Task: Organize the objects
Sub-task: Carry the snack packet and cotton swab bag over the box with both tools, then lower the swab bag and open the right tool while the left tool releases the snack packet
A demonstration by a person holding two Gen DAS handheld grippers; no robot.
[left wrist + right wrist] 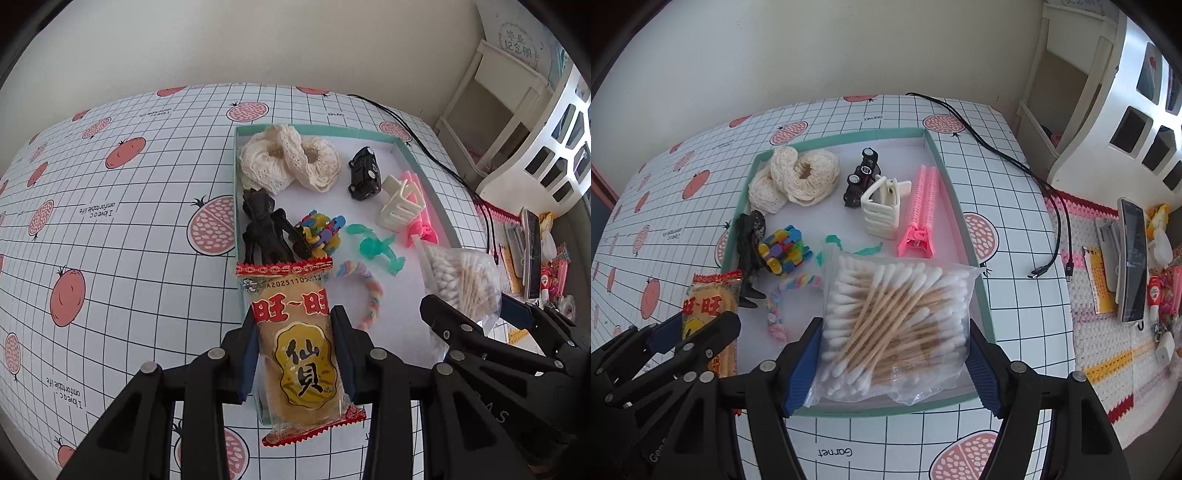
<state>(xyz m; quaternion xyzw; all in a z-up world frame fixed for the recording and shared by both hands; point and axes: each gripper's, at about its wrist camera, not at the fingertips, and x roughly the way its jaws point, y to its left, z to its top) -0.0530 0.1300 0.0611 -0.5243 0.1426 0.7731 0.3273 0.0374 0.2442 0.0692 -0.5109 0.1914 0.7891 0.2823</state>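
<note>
My left gripper (299,350) is shut on a yellow rice-cracker packet (303,369) with red crimped ends, held over the near left rim of the teal-edged tray (317,129). The right wrist view shows that packet (705,299) and the left gripper (701,321) at lower left. My right gripper (894,325) holds a clear bag of cotton swabs (894,325) across its width, its fingers wide apart, above the near right corner of the tray (842,136). In the left wrist view the bag (458,277) and the right gripper (469,306) are at the right.
In the tray lie cream lace scrunchies (291,162), a black toy car (365,173), a black figure (262,229), a colourful block toy (321,232), a white hair claw (400,203) and a pink clip (921,210). A black cable (1015,158) crosses the tablecloth. A phone (1132,258) lies right.
</note>
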